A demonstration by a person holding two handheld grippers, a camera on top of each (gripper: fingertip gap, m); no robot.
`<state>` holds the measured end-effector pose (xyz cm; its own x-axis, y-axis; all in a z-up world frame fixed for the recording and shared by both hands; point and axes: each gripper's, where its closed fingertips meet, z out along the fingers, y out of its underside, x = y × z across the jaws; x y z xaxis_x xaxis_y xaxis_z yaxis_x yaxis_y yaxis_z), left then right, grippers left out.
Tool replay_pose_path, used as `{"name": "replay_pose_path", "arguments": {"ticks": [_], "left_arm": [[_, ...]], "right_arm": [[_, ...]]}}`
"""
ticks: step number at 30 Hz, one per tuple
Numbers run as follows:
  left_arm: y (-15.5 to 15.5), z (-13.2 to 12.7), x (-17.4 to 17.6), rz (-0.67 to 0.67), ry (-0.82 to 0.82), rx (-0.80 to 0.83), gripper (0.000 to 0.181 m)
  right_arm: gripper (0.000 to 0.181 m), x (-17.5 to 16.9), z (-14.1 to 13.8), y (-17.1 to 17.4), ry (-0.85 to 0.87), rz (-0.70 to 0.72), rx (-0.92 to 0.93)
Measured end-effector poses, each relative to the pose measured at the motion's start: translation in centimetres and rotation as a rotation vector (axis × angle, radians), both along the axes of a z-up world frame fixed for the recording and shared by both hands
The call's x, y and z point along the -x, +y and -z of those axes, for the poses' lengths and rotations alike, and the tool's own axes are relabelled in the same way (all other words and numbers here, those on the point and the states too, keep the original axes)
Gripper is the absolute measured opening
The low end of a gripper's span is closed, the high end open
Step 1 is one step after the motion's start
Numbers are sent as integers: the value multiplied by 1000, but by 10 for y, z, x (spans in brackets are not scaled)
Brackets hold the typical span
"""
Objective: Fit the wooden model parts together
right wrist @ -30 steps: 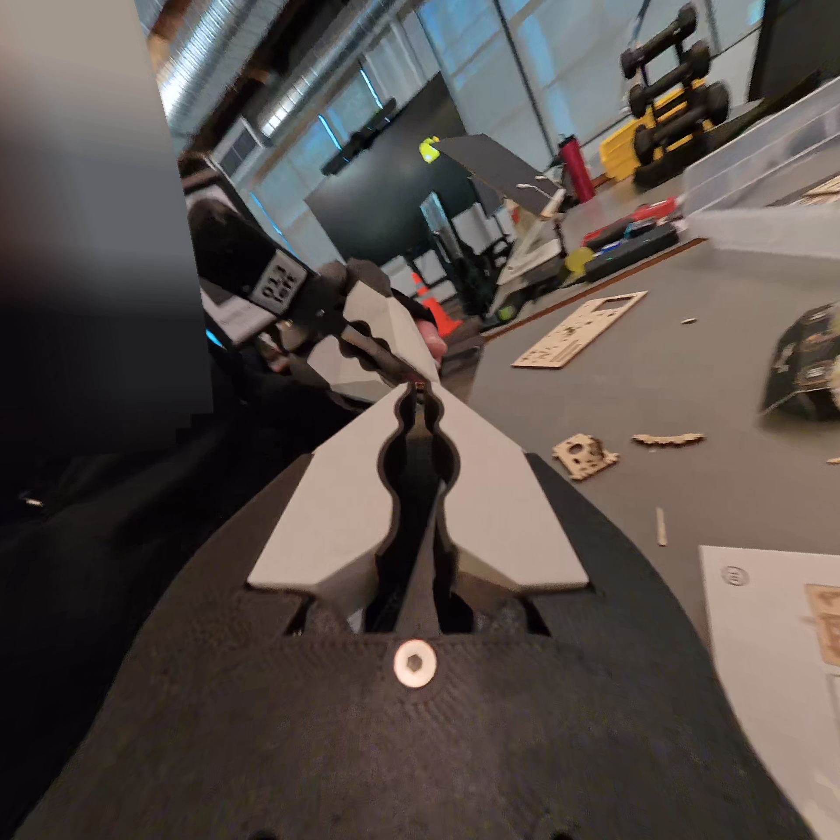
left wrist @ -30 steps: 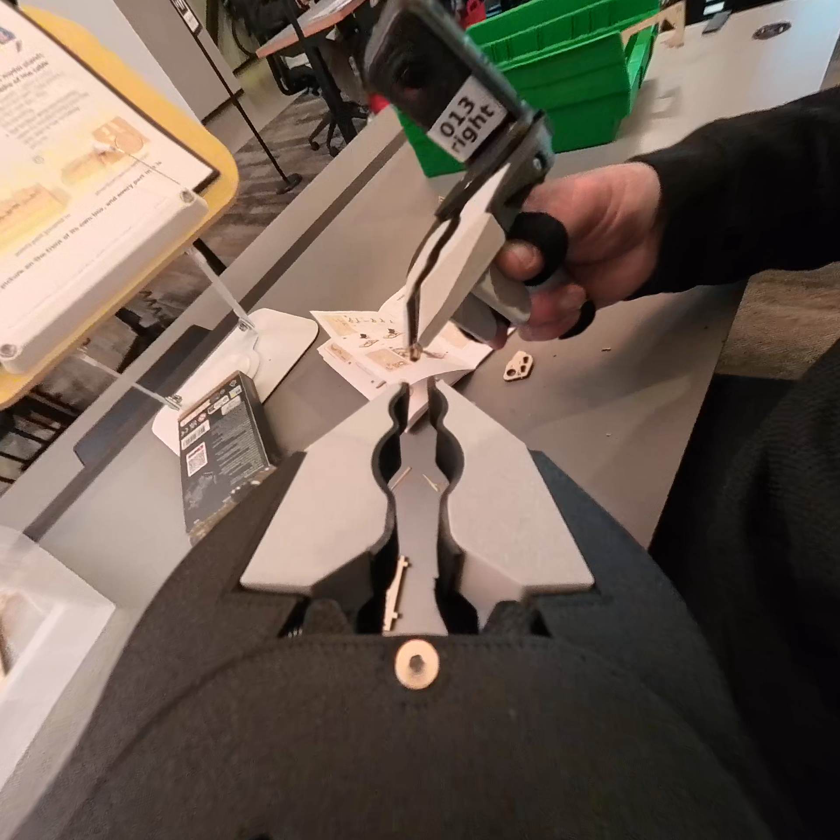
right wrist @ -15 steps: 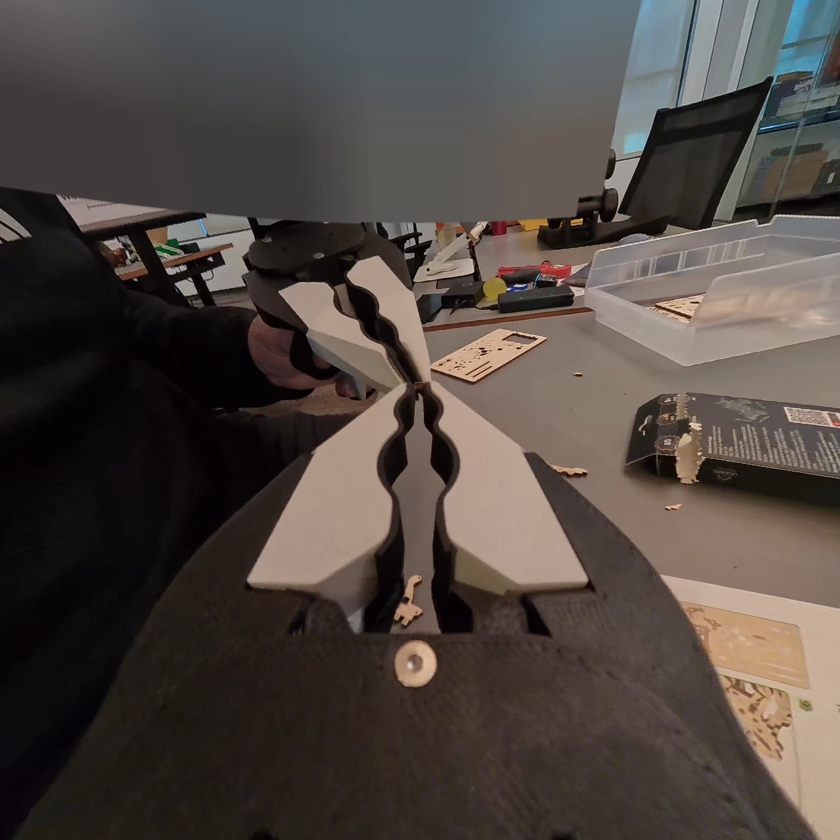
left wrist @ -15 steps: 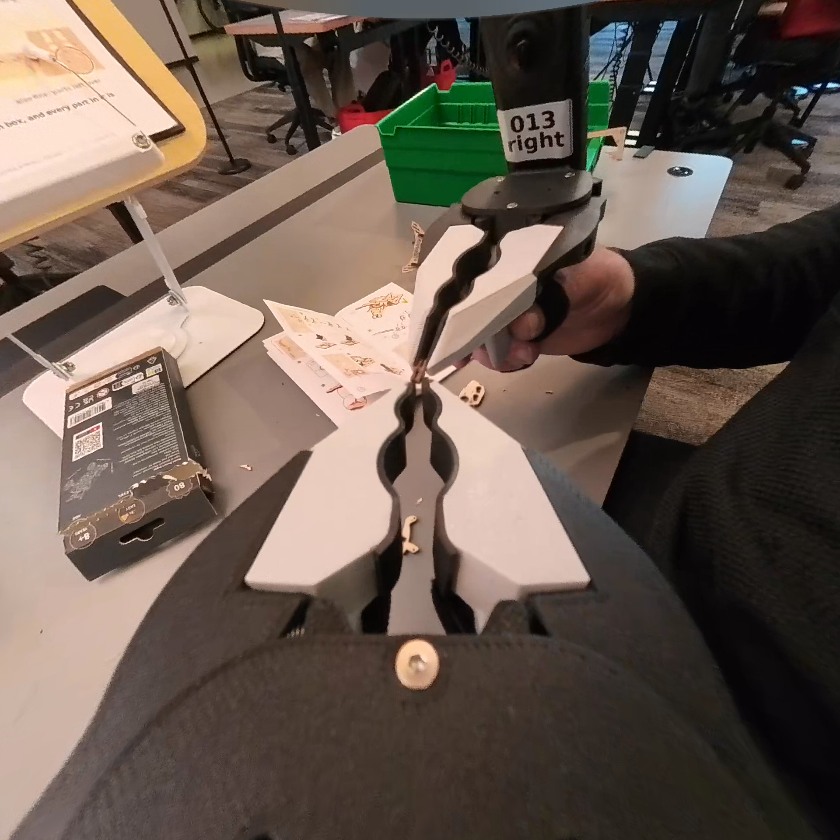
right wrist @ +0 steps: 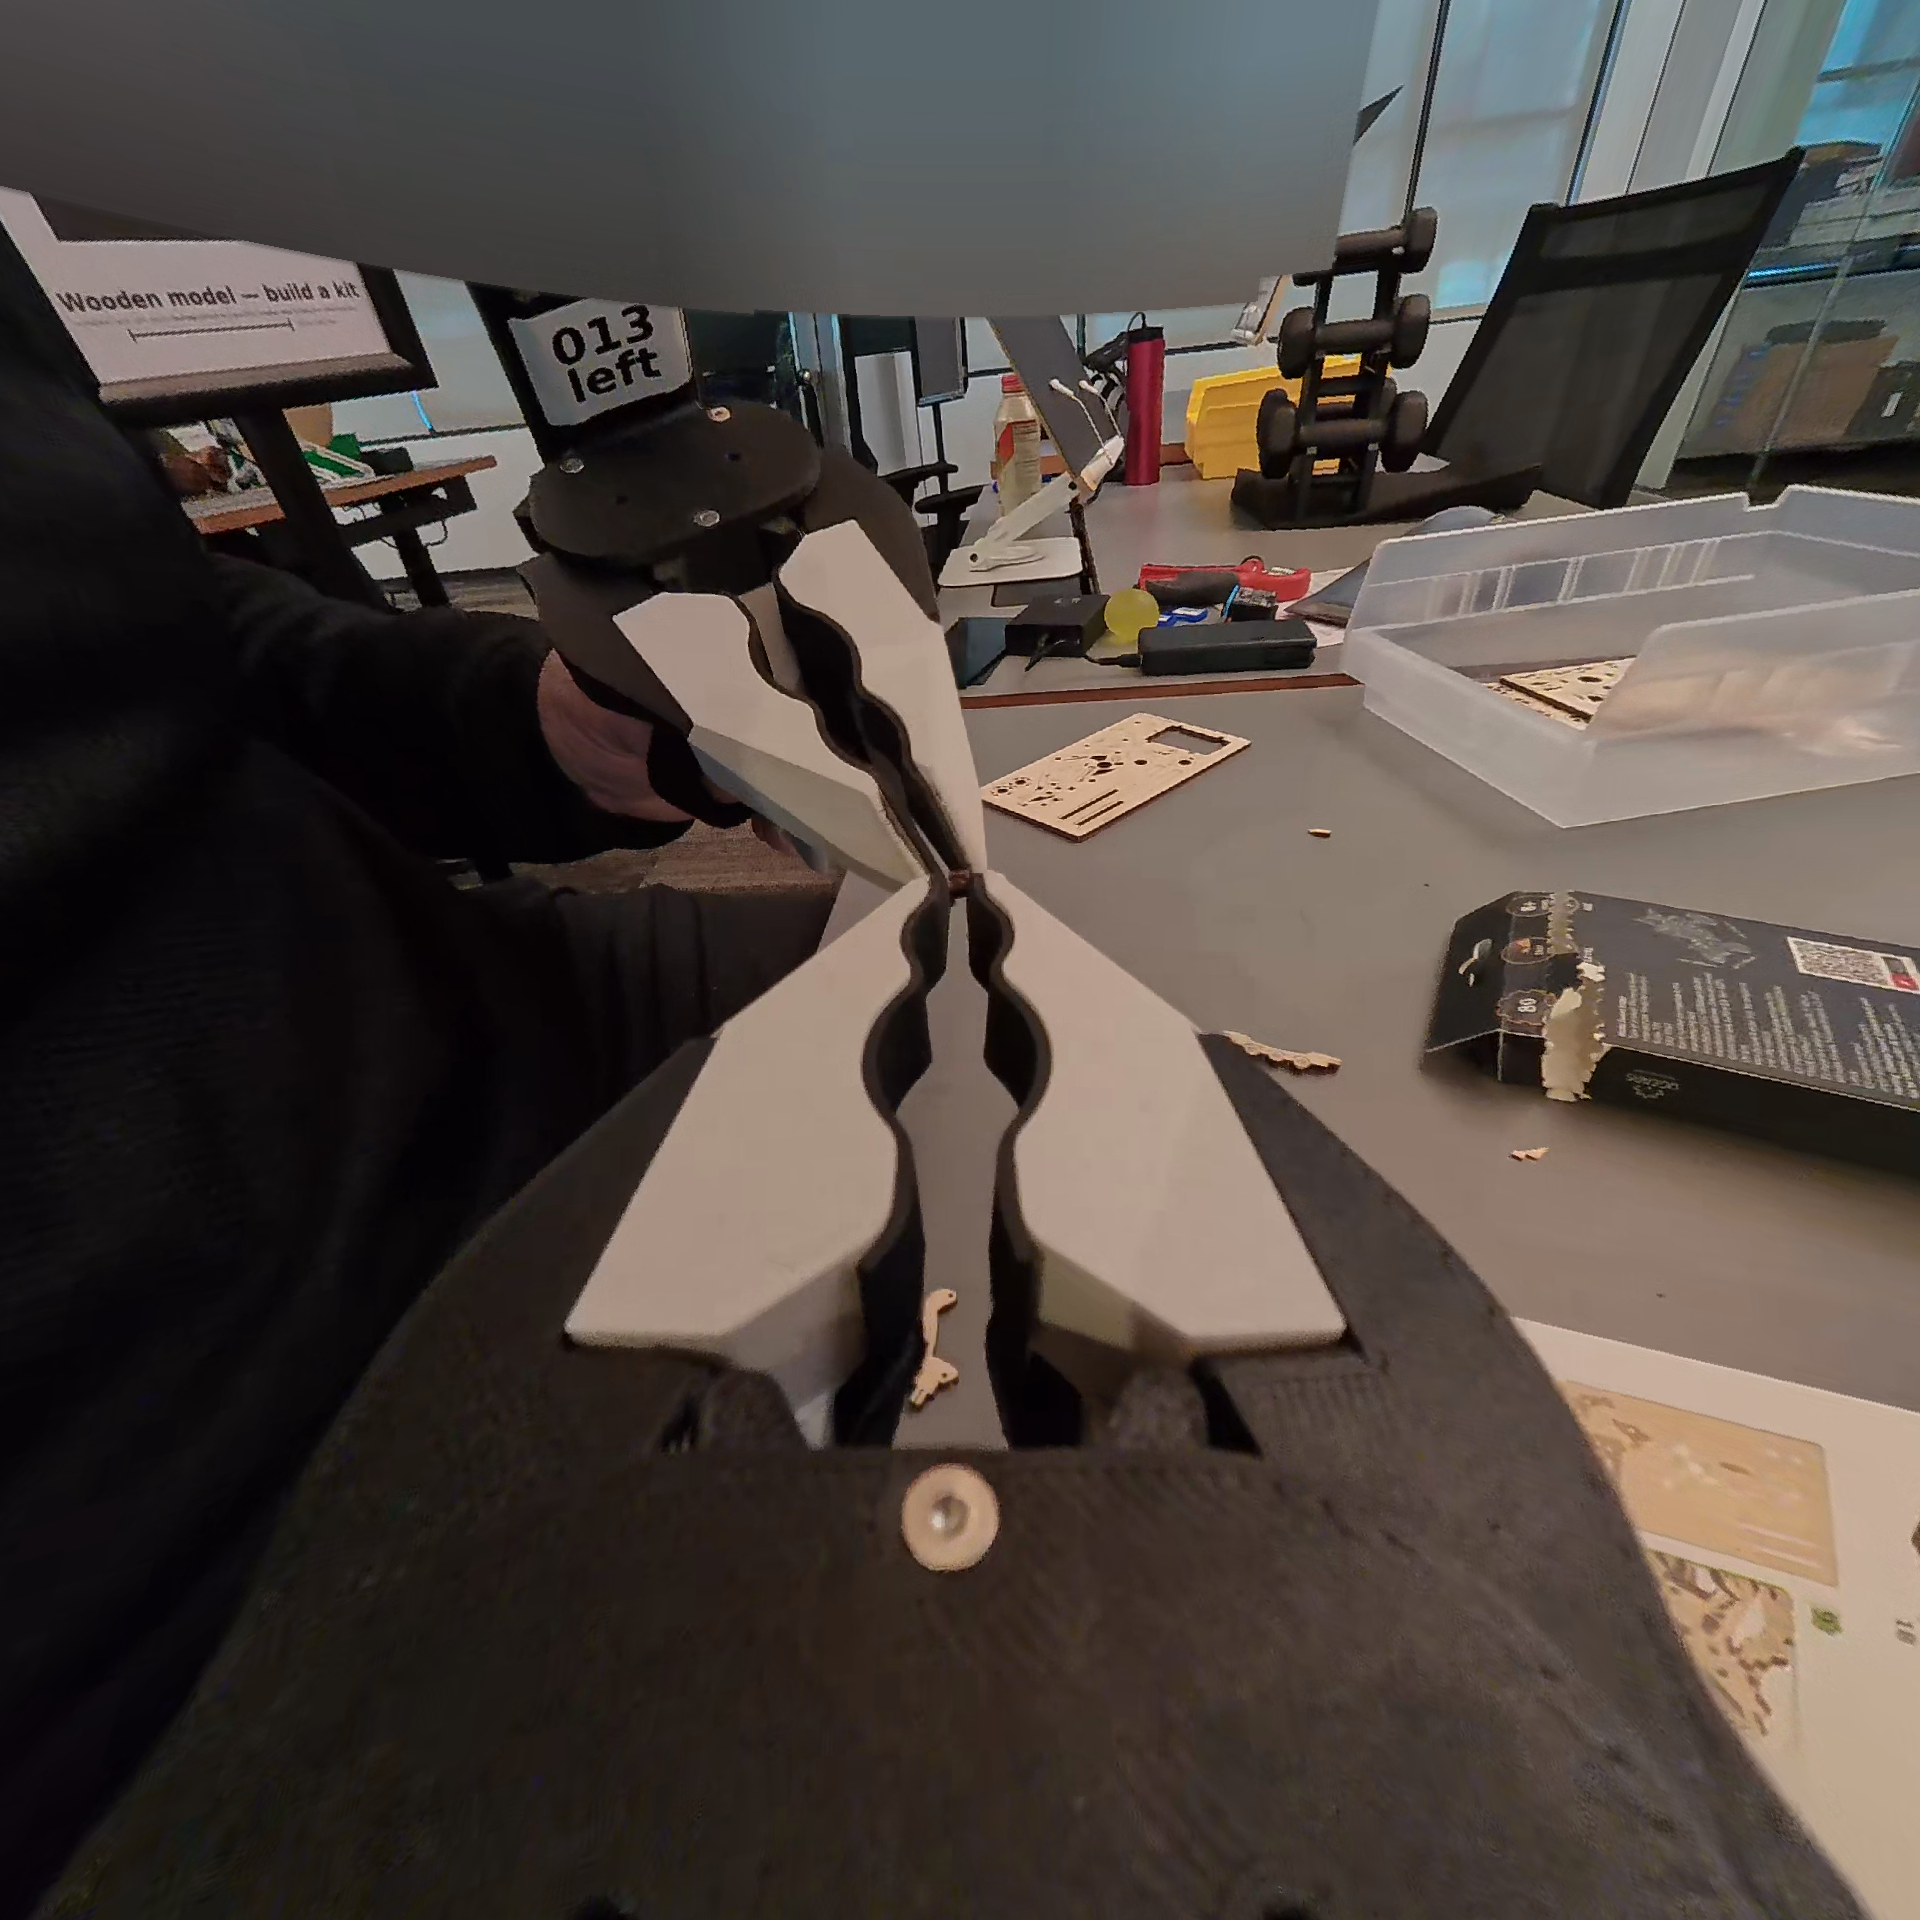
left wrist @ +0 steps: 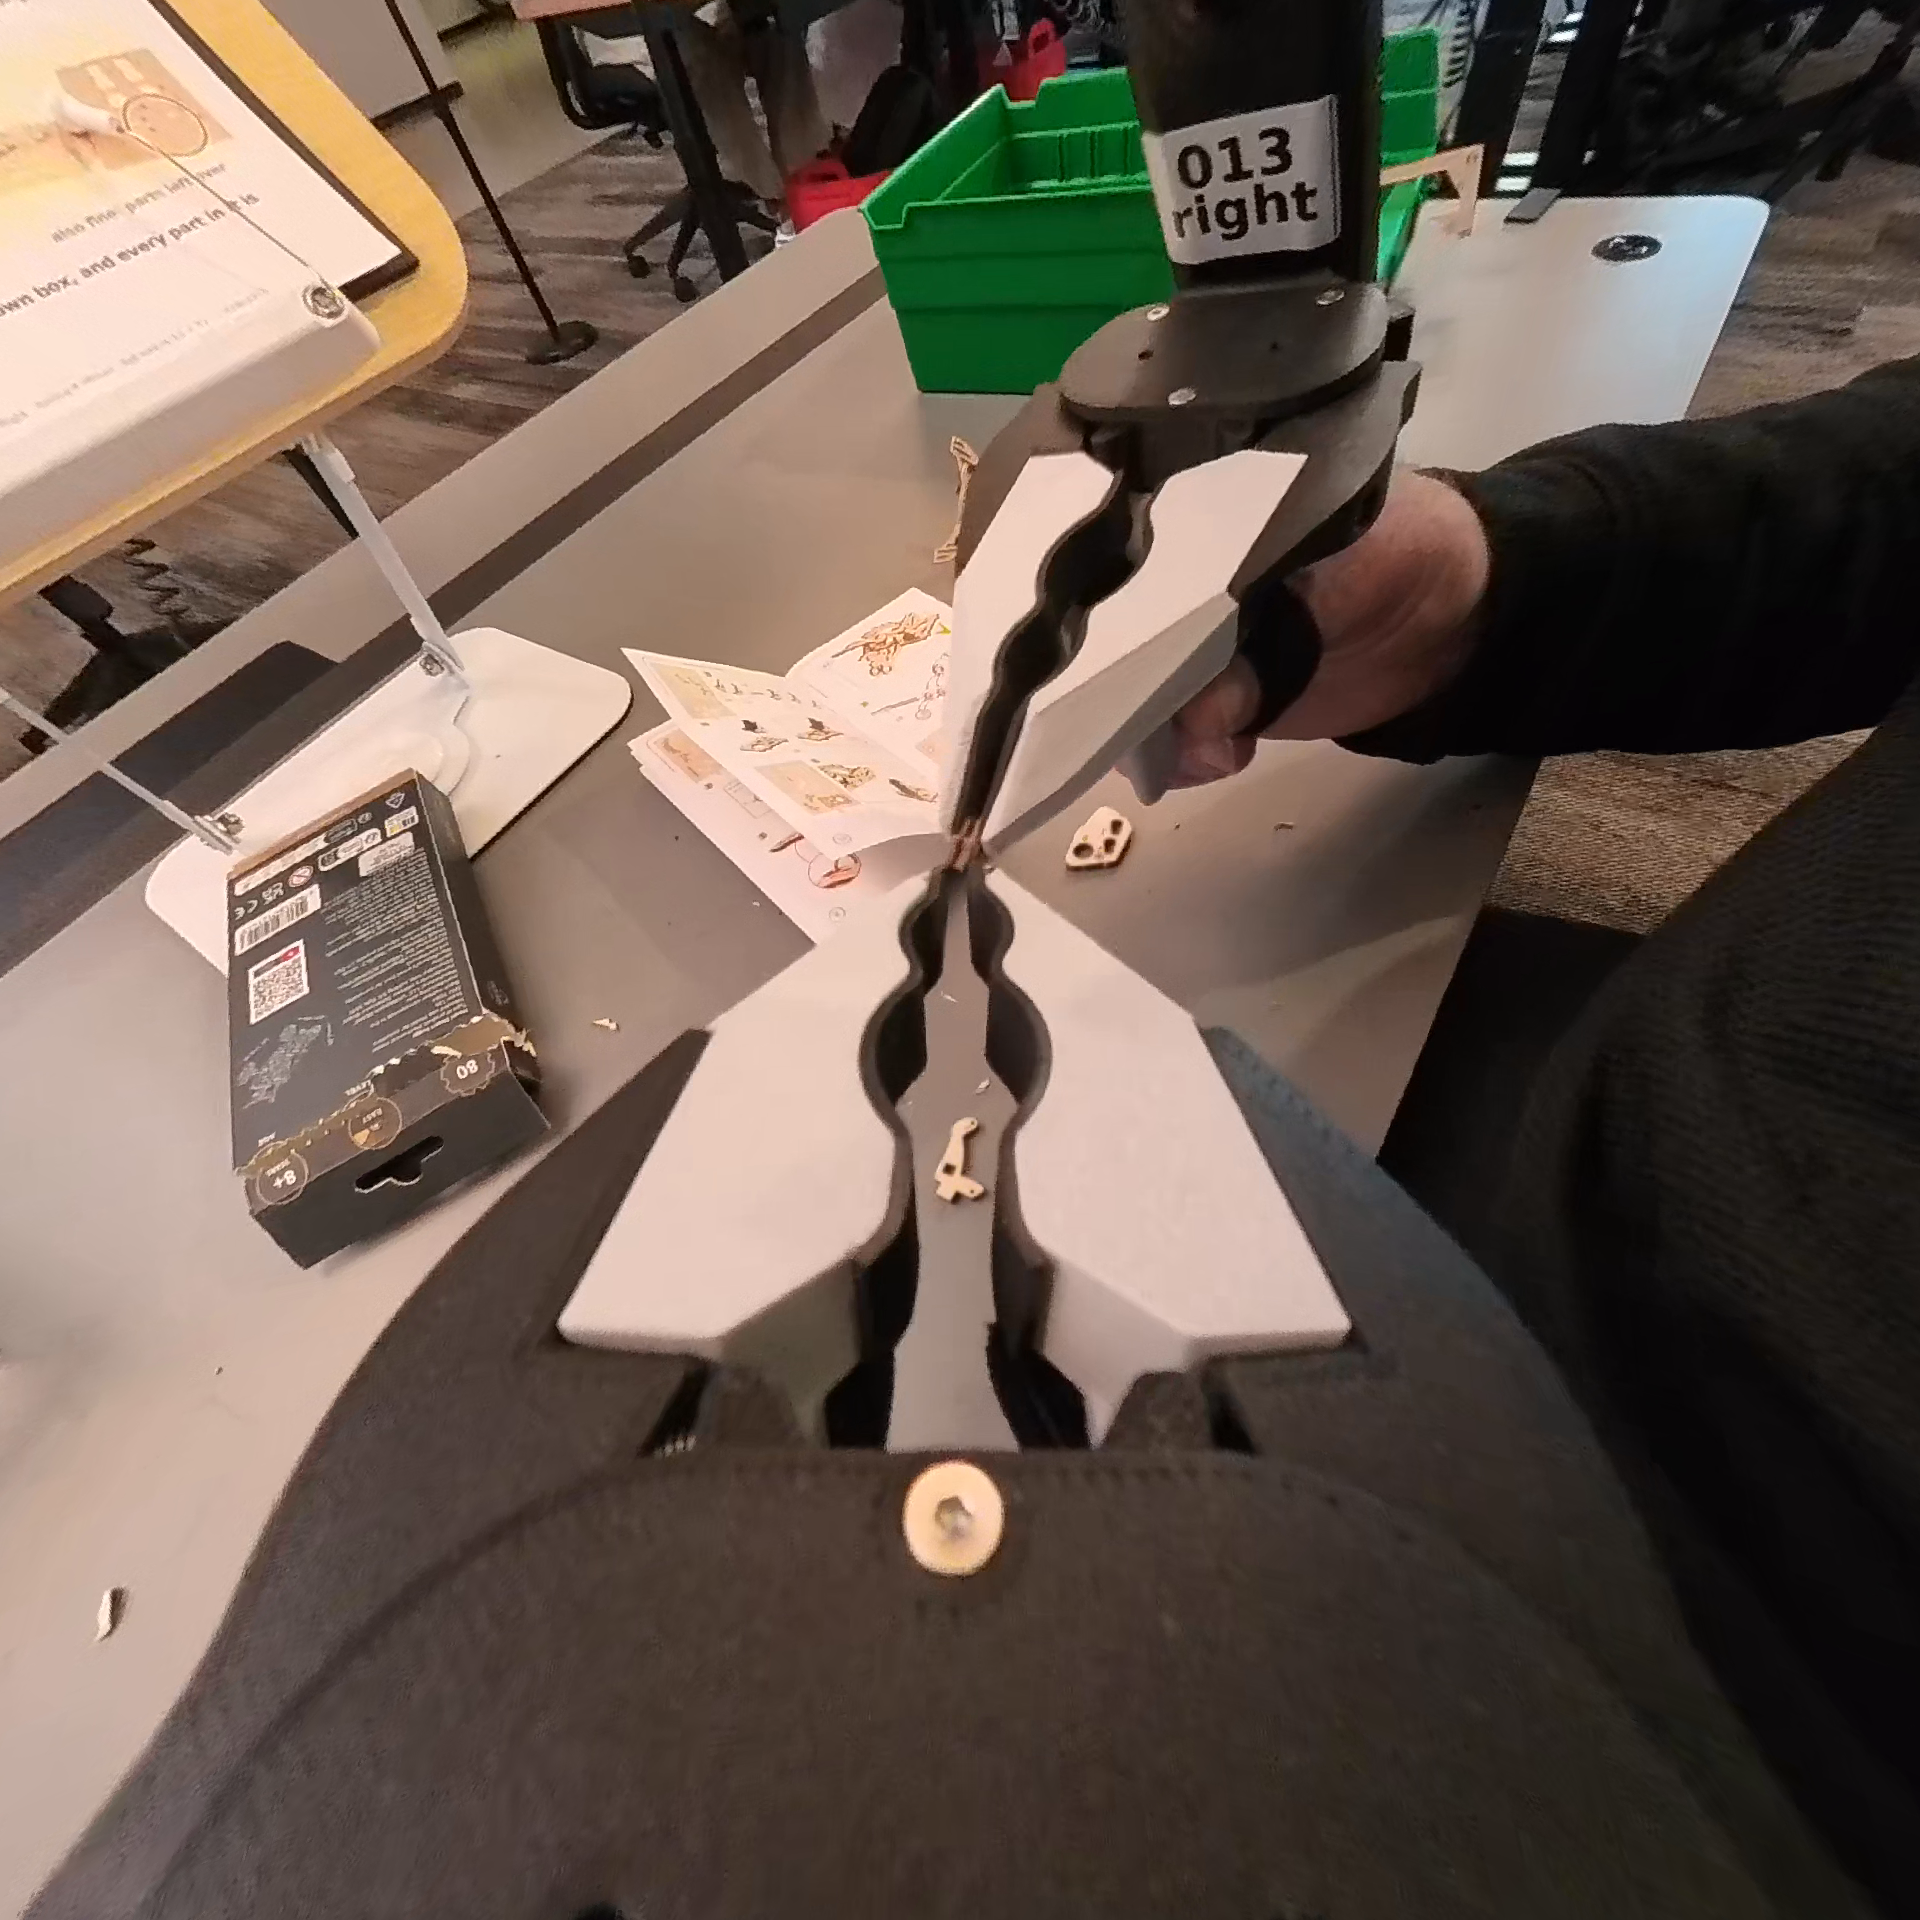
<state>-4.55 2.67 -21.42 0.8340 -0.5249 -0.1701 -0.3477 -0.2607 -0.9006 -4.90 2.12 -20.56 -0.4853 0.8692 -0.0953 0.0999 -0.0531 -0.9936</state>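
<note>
Above the grey table point(left wrist: 665, 935), the left gripper point(left wrist: 954, 881) and right gripper point(right wrist: 958, 885) meet tip to tip, each with fingers pinched narrowly on one tiny wooden part point(left wrist: 964, 854). A loose wooden piece point(left wrist: 958, 1162) lies on the table below them, near the black box point(left wrist: 364, 1018).

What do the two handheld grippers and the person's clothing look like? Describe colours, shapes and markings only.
Both the left gripper and the right gripper have pale grey wedge-shaped fingers with wavy black inner edges, set in a textured black body with a silver bolt. Each black handle carries a white label. The person wears a black sleeve and a black finger loop.
</note>
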Motion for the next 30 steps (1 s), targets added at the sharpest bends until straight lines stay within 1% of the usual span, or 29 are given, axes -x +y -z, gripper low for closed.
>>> {"name": "replay_pose_path", "arguments": {"ticks": [5, 11, 15, 19, 22, 26, 30], "left_arm": [[-4, 4, 1, 6, 24, 13, 0], [-4, 11, 5, -9, 30, 30, 0], [-4, 9, 7, -11, -39, 40, 0], [-4, 5, 10, -8, -172, 68, 4], [-5, 5, 6, 10, -242, 104, 6], [-4, 6, 4, 8, -288, 131, 8], [-5, 4, 3, 27, -403, 164, 12]], "right_arm": [[1, 1, 4, -4, -8, -5, -24], [0, 5, 11, -5, 22, 85, -288], [0, 6, 8, -5, 72, 139, -403], [1, 6, 10, -2, 88, 180, -510], [0, 7, 11, -2, 92, 194, -585], [0, 9, 14, -4, 90, 199, -681], [1, 10, 13, -5, 100, 192, -724]]}}
